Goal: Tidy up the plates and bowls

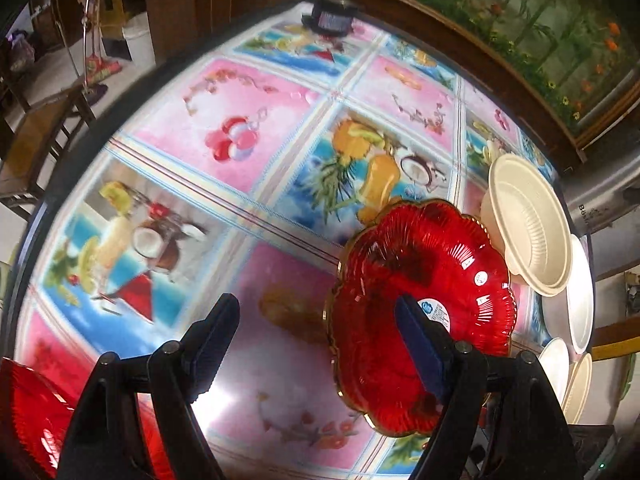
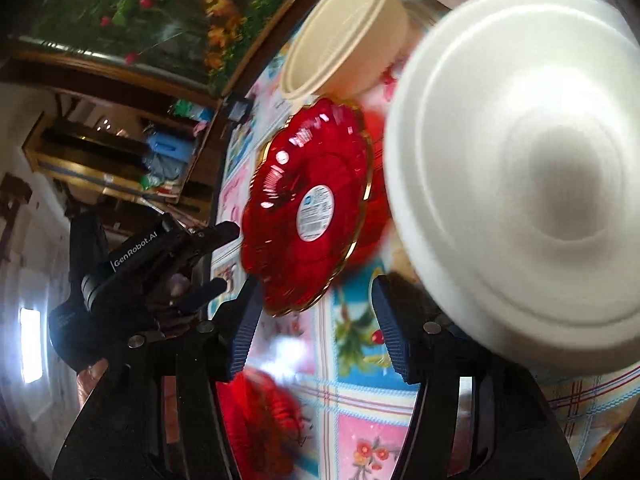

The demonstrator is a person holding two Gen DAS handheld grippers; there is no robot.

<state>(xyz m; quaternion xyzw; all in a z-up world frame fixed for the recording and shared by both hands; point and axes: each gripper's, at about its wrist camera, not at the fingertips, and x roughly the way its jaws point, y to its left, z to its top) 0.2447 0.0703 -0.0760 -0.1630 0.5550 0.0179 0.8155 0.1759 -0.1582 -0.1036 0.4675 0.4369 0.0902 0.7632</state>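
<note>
1. Left wrist view: the left hand-held gripper (image 1: 318,344) stands wide open at the bottom of the frame, holding nothing
2. Its right finger (image 1: 420,348) overlaps the near rim of a red plate (image 1: 420,312) at lower right; whether they touch I cannot tell
3. The plate lies on the desk (image 1: 248,128), which is covered by a fruit-print cloth
4. A cream bowl (image 1: 528,224) sits just beyond the plate at right, with white plates (image 1: 580,292) along the right edge
5. A second red plate (image 1: 28,412) shows at the lower left corner
6. Right wrist view: the right hand-held gripper (image 2: 316,328) is open at bottom centre, empty
7. The red plate (image 2: 308,204) is at centre, the cream bowl (image 2: 344,28) above it, a blurred white bowl (image 2: 520,152) fills the right
8. The left hand-held gripper (image 2: 208,264) appears at centre left, beside the plate
</note>
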